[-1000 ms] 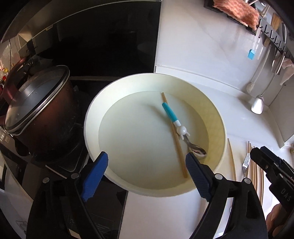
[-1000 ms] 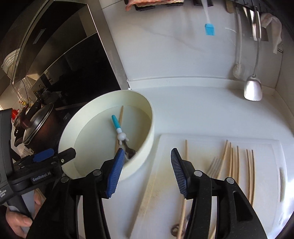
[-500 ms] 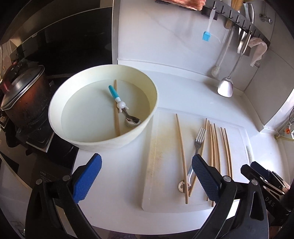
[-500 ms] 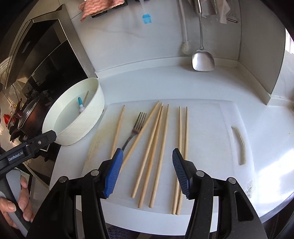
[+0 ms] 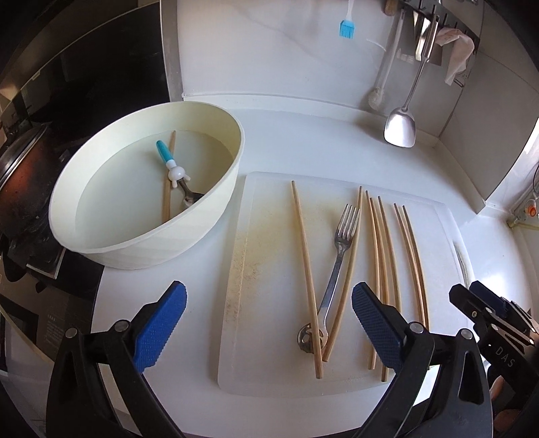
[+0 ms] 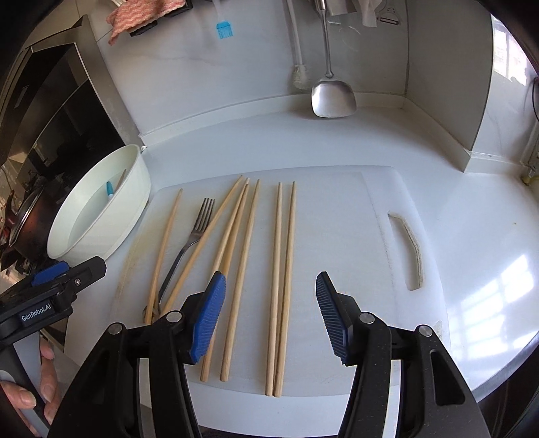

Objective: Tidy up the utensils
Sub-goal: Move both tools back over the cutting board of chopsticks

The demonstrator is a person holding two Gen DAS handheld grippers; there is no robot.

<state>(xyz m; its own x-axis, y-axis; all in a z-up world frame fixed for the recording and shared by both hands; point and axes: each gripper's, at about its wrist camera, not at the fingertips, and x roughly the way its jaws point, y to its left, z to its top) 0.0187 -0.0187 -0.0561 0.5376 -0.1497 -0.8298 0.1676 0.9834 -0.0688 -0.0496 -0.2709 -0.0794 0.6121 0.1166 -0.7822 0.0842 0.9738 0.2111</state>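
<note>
Several wooden chopsticks (image 5: 379, 256) and a metal fork (image 5: 338, 256) lie on a white cutting board (image 5: 269, 215). A cream bowl (image 5: 101, 249) to its left holds a blue-handled spoon (image 5: 170, 161) and one chopstick (image 5: 167, 188). My left gripper (image 5: 266, 320) is open and empty above the board's near left edge. My right gripper (image 6: 269, 313) is open and empty above the near ends of the chopsticks (image 6: 284, 269). The fork (image 6: 192, 236), the board (image 6: 353, 236) and the bowl (image 6: 97, 236) also show in the right wrist view.
A dark pot (image 5: 17, 175) with a lid stands on the black cooktop (image 5: 67, 289) left of the bowl. A metal spatula (image 6: 331, 94), a brush (image 6: 298, 74) and a blue silicone brush (image 6: 224, 30) hang on the back wall. A wall corner (image 6: 478, 101) stands at the right.
Both grippers have pulled back and swung right, away from the bowl. The cutting board with chopsticks and fork is now in front of both. Both stay open and empty.
</note>
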